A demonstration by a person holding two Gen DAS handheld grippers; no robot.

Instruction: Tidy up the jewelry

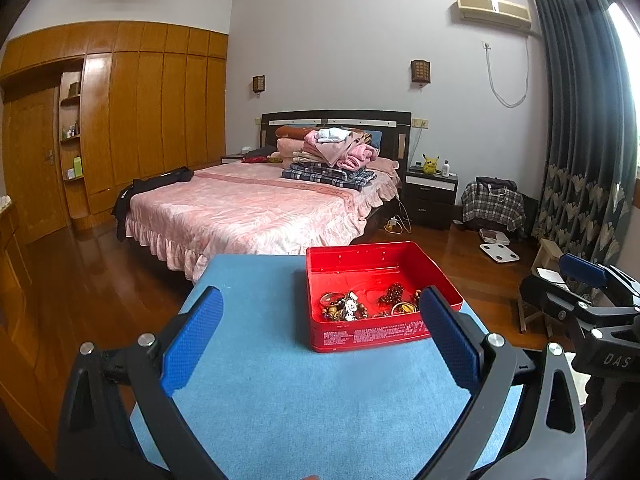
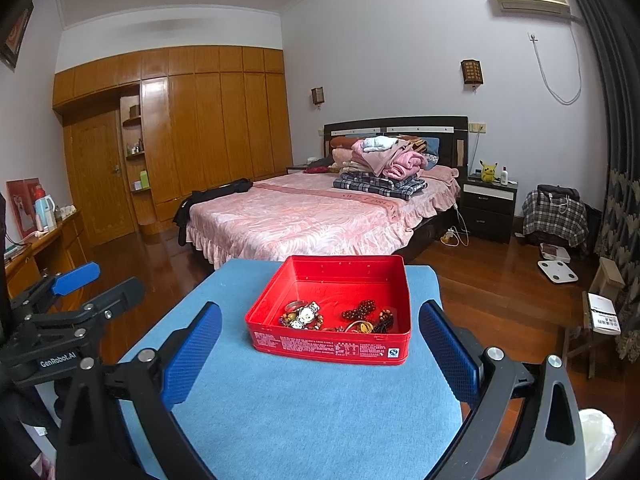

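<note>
A red tin box (image 1: 372,334) (image 2: 332,350) stands open on the blue-covered table (image 1: 280,392) (image 2: 304,408), near its far edge. Inside lie a wristwatch (image 2: 306,314) (image 1: 351,306), dark red bead bracelets (image 2: 360,309) (image 1: 393,293) and several other rings and bangles (image 2: 360,326). My left gripper (image 1: 322,308) hovers above the table, open and holding nothing, its right finger beside the box's right front corner. My right gripper (image 2: 320,326) is open too, holding nothing, with the box ahead between its fingers. Each gripper shows at the edge of the other's view.
Beyond the table is a bed (image 2: 320,216) with a pink cover and folded clothes (image 2: 384,168). A wooden wardrobe (image 2: 200,128) fills the left wall. A nightstand (image 2: 488,204), a scale (image 2: 557,271) and a small stool (image 2: 600,312) stand on the wood floor at the right.
</note>
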